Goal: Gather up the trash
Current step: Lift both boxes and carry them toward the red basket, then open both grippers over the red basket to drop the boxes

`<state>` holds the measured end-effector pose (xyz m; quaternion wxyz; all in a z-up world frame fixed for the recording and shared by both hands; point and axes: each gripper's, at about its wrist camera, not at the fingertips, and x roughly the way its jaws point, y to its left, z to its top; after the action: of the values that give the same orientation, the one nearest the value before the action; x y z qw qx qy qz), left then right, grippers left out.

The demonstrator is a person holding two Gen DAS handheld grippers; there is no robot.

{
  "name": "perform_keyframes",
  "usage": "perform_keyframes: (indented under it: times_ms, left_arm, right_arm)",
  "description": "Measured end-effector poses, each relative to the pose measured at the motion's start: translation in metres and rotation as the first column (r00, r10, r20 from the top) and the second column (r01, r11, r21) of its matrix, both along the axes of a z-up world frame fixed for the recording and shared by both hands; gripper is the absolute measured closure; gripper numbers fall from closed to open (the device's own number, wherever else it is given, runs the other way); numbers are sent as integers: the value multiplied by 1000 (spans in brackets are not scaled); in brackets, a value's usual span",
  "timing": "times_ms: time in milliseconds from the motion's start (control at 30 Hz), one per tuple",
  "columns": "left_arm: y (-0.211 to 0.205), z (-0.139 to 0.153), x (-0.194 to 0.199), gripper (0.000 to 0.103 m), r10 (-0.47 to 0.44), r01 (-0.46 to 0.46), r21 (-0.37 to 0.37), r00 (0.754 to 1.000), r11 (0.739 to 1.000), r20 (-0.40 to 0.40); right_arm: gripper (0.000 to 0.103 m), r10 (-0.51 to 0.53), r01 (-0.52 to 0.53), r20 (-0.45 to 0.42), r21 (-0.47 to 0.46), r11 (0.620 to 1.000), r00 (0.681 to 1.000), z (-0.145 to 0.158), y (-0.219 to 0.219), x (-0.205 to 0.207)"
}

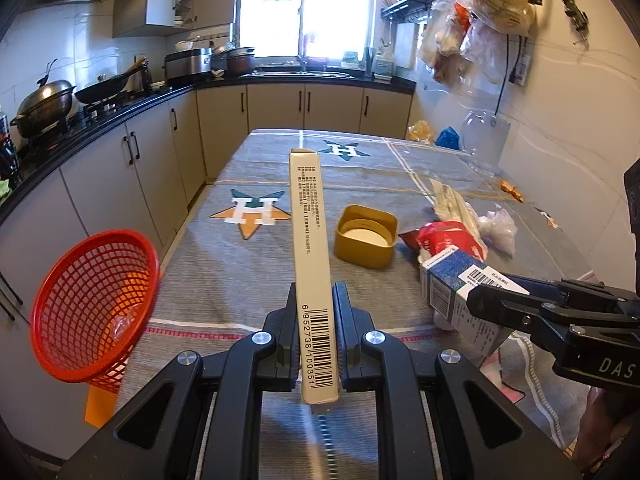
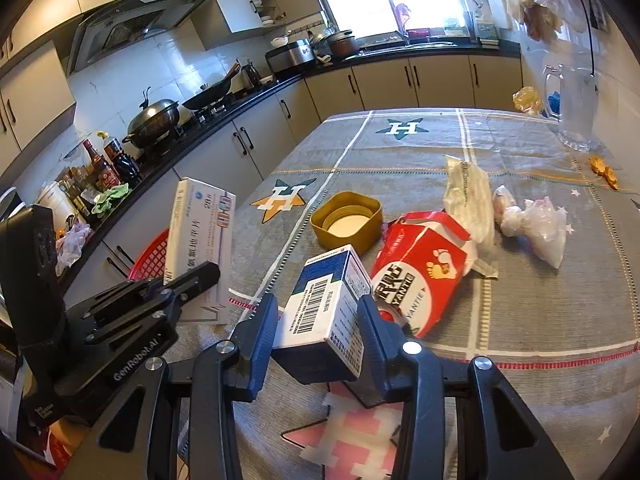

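Note:
My left gripper (image 1: 314, 298) is shut on a flat cream medicine box (image 1: 312, 248), held edge-up above the table's near edge; it also shows in the right wrist view (image 2: 200, 240). My right gripper (image 2: 318, 314) is shut on a blue-and-white carton (image 2: 326, 320), also in the left wrist view (image 1: 452, 284). A red mesh basket (image 1: 92, 308) hangs off the table's left side, with a clear wrapper inside. On the cloth lie a gold lid (image 2: 347, 222), a red packet (image 2: 420, 276), a white wrapper (image 2: 470, 200) and crumpled plastic (image 2: 540, 228).
The table (image 1: 224, 280) has a grey cloth with star prints. A glass jug (image 2: 574, 108) stands at the far right by the wall, orange scraps (image 2: 604, 170) near it. Kitchen counters with pans run along the left (image 1: 48, 112). Bags hang on the right wall (image 1: 480, 20).

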<state>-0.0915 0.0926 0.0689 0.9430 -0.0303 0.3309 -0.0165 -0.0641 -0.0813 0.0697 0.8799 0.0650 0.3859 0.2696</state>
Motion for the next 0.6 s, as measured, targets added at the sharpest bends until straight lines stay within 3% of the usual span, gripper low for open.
perform_keyframes:
  times_ms: [300,600]
  left_arm:
    - [29,5,-3,90,51,-51,-29,999,998,15]
    - [86,16,-11,90,155,-153,-53,987,987,34]
  right_arm:
    - [59,32,-32,7,-3,999,999,7,16,0]
    - [59,153,-153,8,45,987,988,31,67,8]
